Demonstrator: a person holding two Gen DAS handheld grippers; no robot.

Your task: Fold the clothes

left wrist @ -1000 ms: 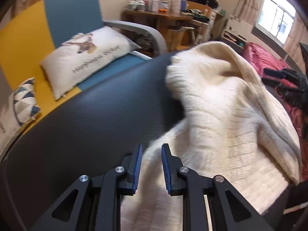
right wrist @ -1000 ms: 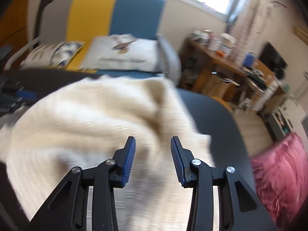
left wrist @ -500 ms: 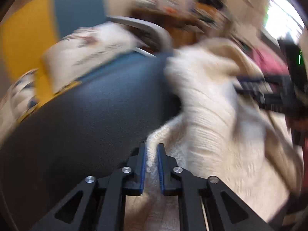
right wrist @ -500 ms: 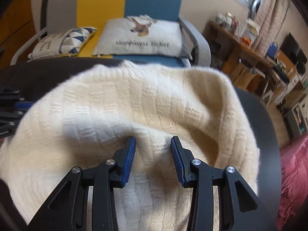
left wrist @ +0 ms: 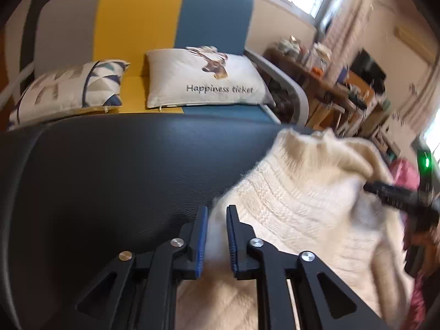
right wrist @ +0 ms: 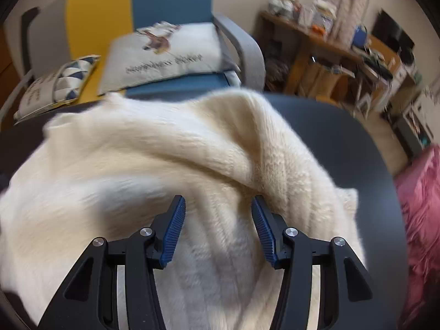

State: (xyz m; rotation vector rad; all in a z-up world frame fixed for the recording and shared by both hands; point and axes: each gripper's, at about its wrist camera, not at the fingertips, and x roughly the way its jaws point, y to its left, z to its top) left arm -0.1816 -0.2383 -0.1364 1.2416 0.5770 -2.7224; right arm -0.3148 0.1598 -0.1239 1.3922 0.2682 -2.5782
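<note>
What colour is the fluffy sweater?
Cream-white sweater, clearest in the right wrist view.

The left half of the left wrist view is bare black counter, and a gripper could pass there freely. The cream sweater fills the lower right of that frame as a high, bunched heap. In the right wrist view the sweater covers the centre and lower left; bare counter shows at the right. Behind the counter's far edge stand the sofa and its cushions.
</note>
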